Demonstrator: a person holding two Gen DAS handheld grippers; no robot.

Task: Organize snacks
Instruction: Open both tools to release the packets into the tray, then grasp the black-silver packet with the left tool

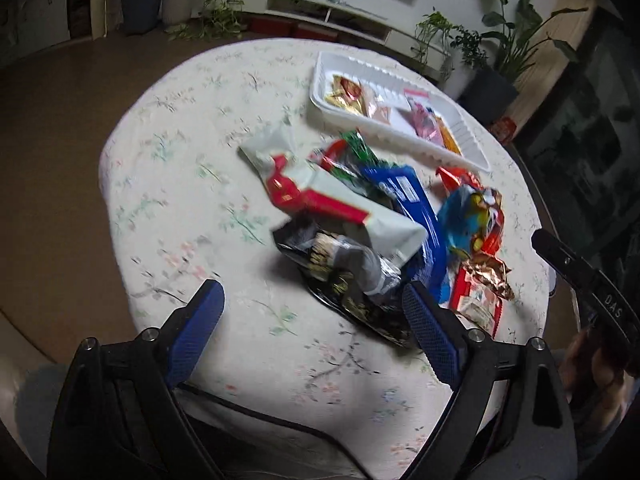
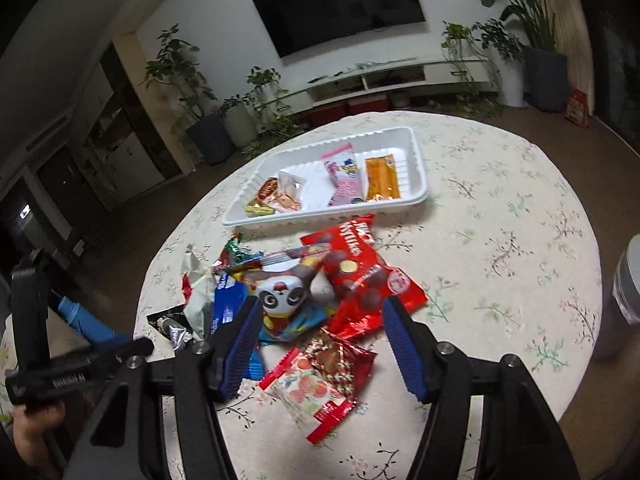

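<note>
The left gripper (image 1: 312,312) hangs over the near edge of the snack heap with its blue-padded jaws spread wide and nothing between them; just past its right finger lies a black-and-gold foil packet (image 1: 352,304), and on top of that a crumpled clear wrapper (image 1: 372,268). Beyond these a long white pouch with a red band (image 1: 320,196) lies slantwise across a blue packet (image 1: 424,232), with a green wrapper (image 1: 356,148) poking out behind. The right gripper (image 2: 320,316) is also open, its jaws standing apart above the pile and pressing on nothing; between and just beyond its fingers sits a packet with a panda face (image 2: 280,296), beside it a red bag printed with chocolate balls (image 2: 360,276), and nearer the camera a red-edged pouch of sweets (image 2: 320,384). All these packets lie loose in one heap on the round table (image 2: 500,240), which is covered by a pale cloth with a floral print. Farther back on the table stands the white plastic tray (image 2: 416,168), well apart from both grippers; in it lie an orange packet (image 2: 382,178), a pink packet (image 2: 344,176), and at its other end a few small gold and red wrapped pieces (image 2: 272,196). Behind the table are potted plants (image 2: 188,80), a low white shelf unit (image 2: 384,80) and a dark wall screen (image 2: 340,4).
</note>
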